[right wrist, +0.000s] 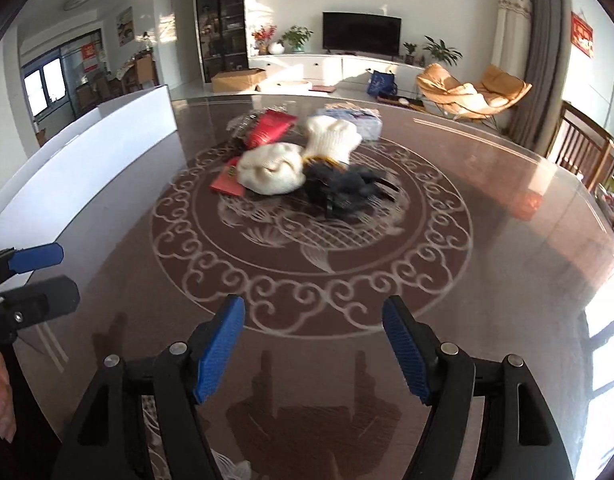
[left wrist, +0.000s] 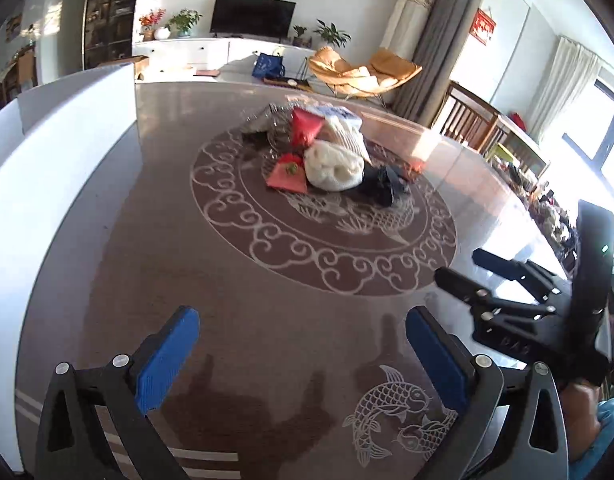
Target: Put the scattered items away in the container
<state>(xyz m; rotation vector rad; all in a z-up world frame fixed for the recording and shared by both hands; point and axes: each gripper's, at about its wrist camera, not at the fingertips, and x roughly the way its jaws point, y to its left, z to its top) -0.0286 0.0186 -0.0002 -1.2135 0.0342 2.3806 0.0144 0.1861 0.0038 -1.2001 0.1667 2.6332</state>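
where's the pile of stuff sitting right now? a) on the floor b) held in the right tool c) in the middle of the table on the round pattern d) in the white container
c: the pile, with its cream knit bundle, lies on the table inside the round pattern, beside the white container, and both tools, left tool and right tool, are open and hold nothing.

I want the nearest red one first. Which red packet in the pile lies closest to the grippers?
The flat red packet at the pile's near left edge, beside the cream bundle; the other red packet lies farther back.
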